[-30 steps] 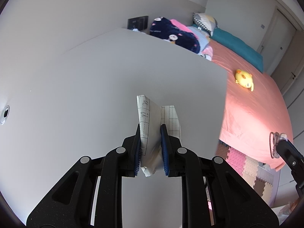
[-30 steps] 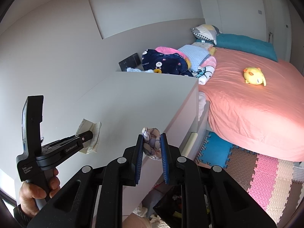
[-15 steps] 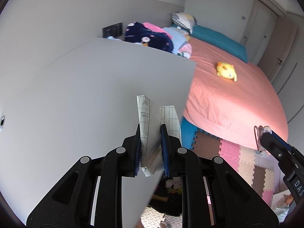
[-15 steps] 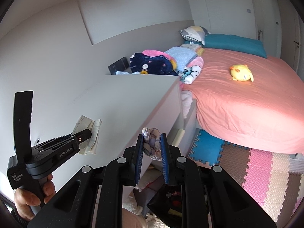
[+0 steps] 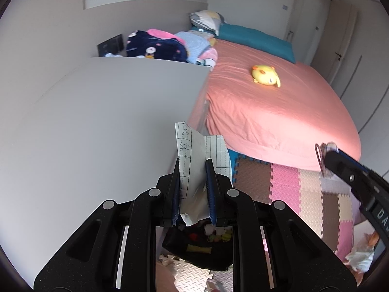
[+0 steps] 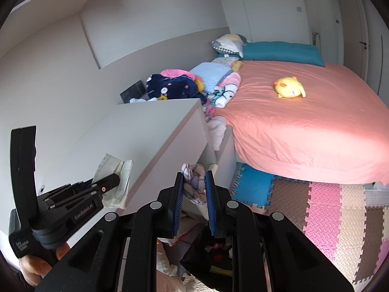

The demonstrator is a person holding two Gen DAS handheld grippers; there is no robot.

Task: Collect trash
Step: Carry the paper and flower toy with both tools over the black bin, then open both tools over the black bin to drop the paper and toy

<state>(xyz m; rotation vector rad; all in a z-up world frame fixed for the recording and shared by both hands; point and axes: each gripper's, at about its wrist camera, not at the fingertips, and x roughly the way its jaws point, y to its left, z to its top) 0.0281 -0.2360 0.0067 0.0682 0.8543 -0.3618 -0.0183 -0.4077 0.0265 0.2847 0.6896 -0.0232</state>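
Note:
My left gripper (image 5: 193,170) is shut on a folded sheet of gridded paper (image 5: 194,155) with handwriting, held over the right edge of the white desk (image 5: 102,126). The same paper (image 6: 115,180) and left gripper (image 6: 109,183) show at the left of the right wrist view. My right gripper (image 6: 193,182) is shut on a crumpled checked wad (image 6: 194,178), pale and purplish. It also appears at the right edge of the left wrist view (image 5: 327,157). Below both grippers, on the floor, an open black bag (image 5: 197,250) holds colourful scraps; it appears too in the right wrist view (image 6: 214,260).
A bed with a salmon-pink sheet (image 5: 272,112) and a yellow plush toy (image 5: 265,76) fills the right. Folded blankets (image 6: 175,85) lie piled at the desk's far end. Coloured foam mats (image 6: 323,209) cover the floor. A hand (image 6: 36,267) grips the left tool.
Both grippers have swung rightward off the desk toward its edge, keeping their loads. The black bag on the floor has come into view beneath them.

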